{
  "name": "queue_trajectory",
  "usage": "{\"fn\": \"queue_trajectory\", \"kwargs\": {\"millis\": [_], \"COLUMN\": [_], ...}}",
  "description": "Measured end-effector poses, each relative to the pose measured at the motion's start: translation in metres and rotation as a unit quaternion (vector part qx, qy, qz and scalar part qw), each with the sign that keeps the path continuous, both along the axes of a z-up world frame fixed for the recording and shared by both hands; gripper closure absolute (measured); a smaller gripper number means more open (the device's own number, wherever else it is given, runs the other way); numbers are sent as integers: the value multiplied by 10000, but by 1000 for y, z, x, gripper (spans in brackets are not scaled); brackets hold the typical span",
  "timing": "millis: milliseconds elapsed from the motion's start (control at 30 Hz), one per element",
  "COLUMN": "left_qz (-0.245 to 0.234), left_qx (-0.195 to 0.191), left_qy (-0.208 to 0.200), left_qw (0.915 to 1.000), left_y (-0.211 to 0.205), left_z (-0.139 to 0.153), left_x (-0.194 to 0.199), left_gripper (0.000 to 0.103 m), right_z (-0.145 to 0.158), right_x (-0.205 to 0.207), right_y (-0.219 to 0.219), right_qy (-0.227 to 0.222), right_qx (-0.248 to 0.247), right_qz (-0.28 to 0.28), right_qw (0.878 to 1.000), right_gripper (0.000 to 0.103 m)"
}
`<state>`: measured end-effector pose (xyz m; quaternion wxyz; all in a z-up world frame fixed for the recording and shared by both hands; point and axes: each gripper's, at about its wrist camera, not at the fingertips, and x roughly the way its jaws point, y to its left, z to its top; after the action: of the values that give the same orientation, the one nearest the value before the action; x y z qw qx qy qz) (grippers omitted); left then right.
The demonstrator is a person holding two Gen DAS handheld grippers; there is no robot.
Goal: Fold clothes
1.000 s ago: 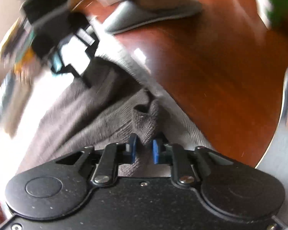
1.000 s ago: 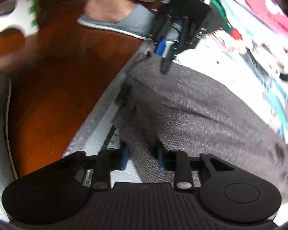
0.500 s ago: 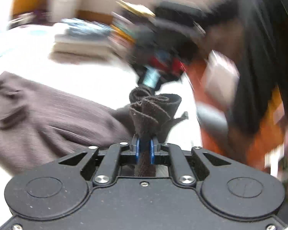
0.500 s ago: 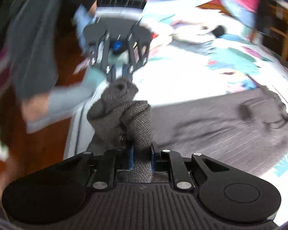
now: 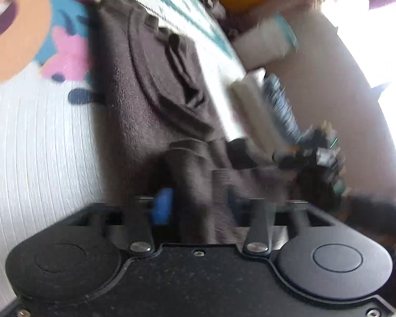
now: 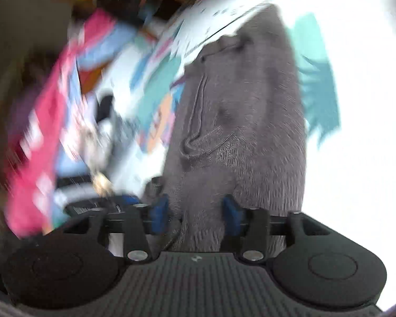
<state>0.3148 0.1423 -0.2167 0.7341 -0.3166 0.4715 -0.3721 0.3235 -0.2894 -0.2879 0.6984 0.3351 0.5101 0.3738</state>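
A grey-brown knit garment (image 5: 150, 92) lies lengthwise on the white quilted bed cover (image 5: 39, 145) with its cartoon print. One end is folded over toward me. My left gripper (image 5: 198, 207) sits over that folded end. Its jaws are opening, and loose fabric lies between the blue pads (image 5: 162, 206). In the right wrist view the same garment (image 6: 250, 105) runs away from my right gripper (image 6: 194, 212). Its jaws are opening too, with a fold of knit between the pads (image 6: 231, 214) and no squeeze on it. Both views are motion-blurred.
A stack of folded clothes (image 5: 264, 100) and a white tub (image 5: 266, 42) sit beside the garment near the bed's edge. A pile of pink and blue clothes (image 6: 47, 132) lies to the left in the right wrist view. A blurred dark object (image 5: 316, 158) is at the right.
Both grippers rolled and swept across the bed, carrying the garment's end over onto itself. Their jaws, shut on bunched fabric half a second ago, now stand apart.
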Motion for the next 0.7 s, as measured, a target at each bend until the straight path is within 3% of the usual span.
{"fn": "queue_trajectory", "kwargs": {"millis": [67, 133, 233, 300, 367, 400, 433, 467, 533, 567, 600, 633, 667, 700], "left_qz": [27, -137, -311, -386, -412, -439, -460, -397, 139, 343, 531, 547, 500, 334], "left_qx": [-259, -3, 424, 644, 891, 927, 948, 792, 104, 123, 166, 473, 761, 841], "left_qy": [48, -166, -536, -810, -1080, -1198, -1314, -1387, -1315, -1354, -1389, -1364, -1157, -906], "left_qw": [9996, 9998, 9972, 9939, 9893, 9875, 9857, 9864, 9912, 9901, 9887, 9880, 9891, 9918], "left_y": [3, -1, -18, -29, -39, -42, -44, -41, -18, -10, -2, -2, -4, -6], "left_z": [3, 12, 19, 20, 22, 24, 26, 31, 40, 41, 41, 37, 30, 20], "left_x": [-13, -26, -38, -44, -47, -50, -52, -53, -53, -48, -43, -37, -28, -20], "left_gripper": [40, 39, 39, 42, 73, 91, 92, 93, 95, 95, 95, 94, 94, 87], "right_z": [-5, -4, 12, 30, 40, 43, 45, 47, 58, 62, 63, 61, 55, 49], "right_x": [-14, -31, -55, -71, -81, -83, -81, -77, -69, -64, -57, -46, -36, -30], "right_y": [-13, -12, 10, 27, 43, 47, 49, 51, 50, 46, 42, 40, 39, 40], "right_qy": [116, 5, -818, -1549, -2181, -2383, -2355, -2290, -2214, -2120, -1960, -1708, -1515, -1477], "right_qx": [203, 25, -603, -1112, -1440, -1504, -1498, -1482, -1311, -1176, -1029, -916, -931, -1080], "right_qz": [-143, 60, 690, 1104, 1463, 1584, 1671, 1752, 1747, 1566, 1360, 1158, 999, 884], "right_qw": [9996, 10000, 9924, 9754, 9541, 9463, 9456, 9460, 9504, 9575, 9657, 9742, 9790, 9791], "right_gripper": [29, 28, 28, 28, 33, 61, 76, 77, 78, 78, 76, 72, 61, 53]}}
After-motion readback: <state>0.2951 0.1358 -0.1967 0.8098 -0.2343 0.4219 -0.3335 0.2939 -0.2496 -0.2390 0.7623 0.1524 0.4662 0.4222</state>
